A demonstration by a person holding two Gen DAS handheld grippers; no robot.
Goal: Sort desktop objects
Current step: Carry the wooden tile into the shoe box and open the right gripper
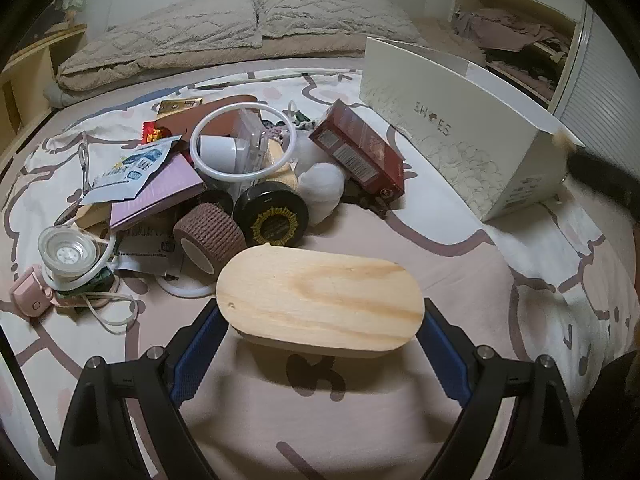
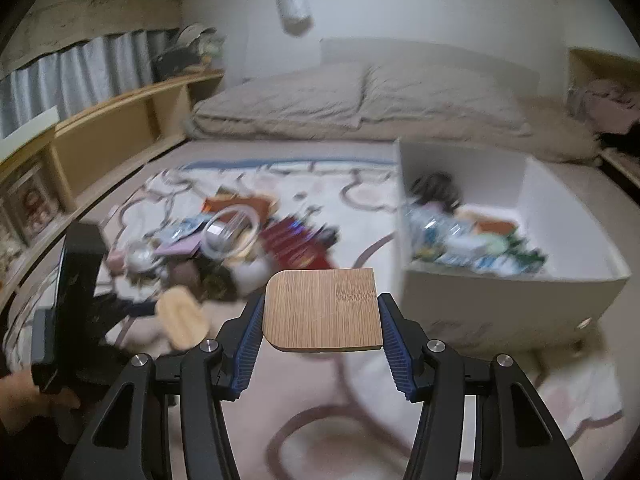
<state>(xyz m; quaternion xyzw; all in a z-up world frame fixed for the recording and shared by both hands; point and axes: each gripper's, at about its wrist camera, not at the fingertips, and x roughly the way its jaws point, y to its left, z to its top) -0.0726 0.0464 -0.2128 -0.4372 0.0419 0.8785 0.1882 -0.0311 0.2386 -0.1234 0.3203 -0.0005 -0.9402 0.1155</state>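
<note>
A bedroom: the things lie on a bed (image 1: 400, 248) spread with a pale sheet printed in pink-brown outlines, beige quilted pillows along its head edge and wooden shelving down one side. Near the middle of the bed sits a loose heap, among it a brown woven tape roll (image 1: 208, 236), a black round tin with a gold emblem (image 1: 272, 216), a dark red carton (image 1: 360, 152) and a white plastic ring (image 1: 244, 144). Toward the far side edge stands an open white shoe box (image 2: 508, 288), already part-filled. The left tool (image 1: 320, 320) holds an oval pale-wood lid (image 1: 320, 300) by its ends, above the sheet at the heap's near edge. The right tool (image 2: 320, 312) clamps a flat bamboo board with rounded corners (image 2: 324, 308) by its side edges, raised, the box ahead to its right. Both grips bear on thin edges only, so I judge a tilt or knock against the box wall could twist either piece loose. The soft sheet gives no firm footing, and the heap could slide if brushed.
</note>
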